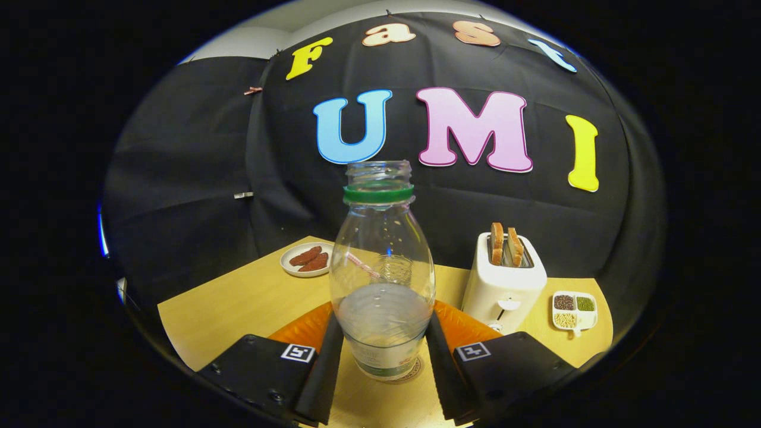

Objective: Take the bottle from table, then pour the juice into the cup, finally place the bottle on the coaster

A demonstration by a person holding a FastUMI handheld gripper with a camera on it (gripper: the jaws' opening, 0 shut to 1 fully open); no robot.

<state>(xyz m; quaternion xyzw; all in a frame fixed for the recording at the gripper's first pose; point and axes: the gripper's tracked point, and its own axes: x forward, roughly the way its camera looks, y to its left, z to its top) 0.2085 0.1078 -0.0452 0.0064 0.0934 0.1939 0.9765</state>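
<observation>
A clear plastic bottle (380, 267) with a green neck ring and no cap stands upright between my fingers, a little pale liquid in its lower part. Its base rests on a round coaster (414, 373) whose rim peeks out underneath. My gripper (383, 333) is shut on the bottle, one finger pressing each side of its lower body. Seen through the bottle, beyond it, is a clear cup (397, 270) with a striped straw (361, 264); the bottle blurs its outline.
A white toaster (505, 285) with two toast slices stands just beyond the right finger. A small white divided dish (574, 310) of grains lies to its right. A white plate (306, 259) with reddish-brown pieces sits far left on the wooden table (232, 303).
</observation>
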